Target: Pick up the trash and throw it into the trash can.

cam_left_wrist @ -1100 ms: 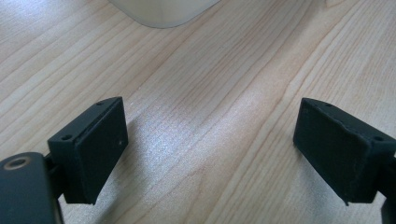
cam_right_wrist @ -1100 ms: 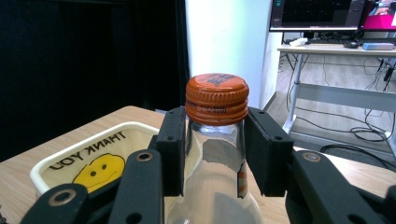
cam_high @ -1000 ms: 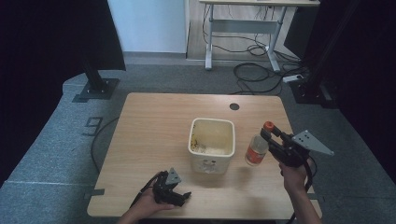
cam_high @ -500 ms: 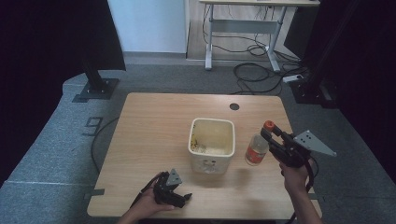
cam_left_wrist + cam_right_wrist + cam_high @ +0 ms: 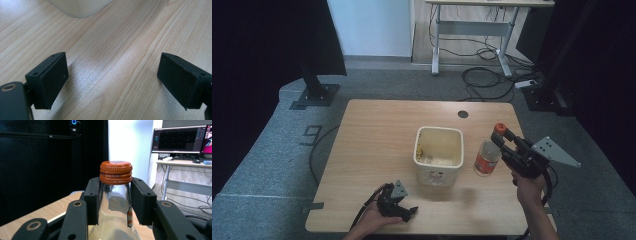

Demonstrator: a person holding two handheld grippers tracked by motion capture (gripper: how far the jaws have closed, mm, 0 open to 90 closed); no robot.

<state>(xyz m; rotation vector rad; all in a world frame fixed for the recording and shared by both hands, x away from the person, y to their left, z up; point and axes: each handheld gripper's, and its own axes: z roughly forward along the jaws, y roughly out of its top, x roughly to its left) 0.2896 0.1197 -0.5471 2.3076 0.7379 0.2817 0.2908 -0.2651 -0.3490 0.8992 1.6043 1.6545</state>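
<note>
A clear bottle with an orange cap and an orange label stands upright on the table, just right of a cream square bin. My right gripper is shut on the bottle's neck; in the right gripper view the bottle sits between the two pads, right under the cap. My left gripper lies low at the table's near edge, left of the bin. Its jaws stand wide apart over bare wood, with nothing between them.
The bin holds some pale scraps at its bottom. A round cable hole marks the far side of the wooden table. Off the table stand a desk, floor cables and a monitor.
</note>
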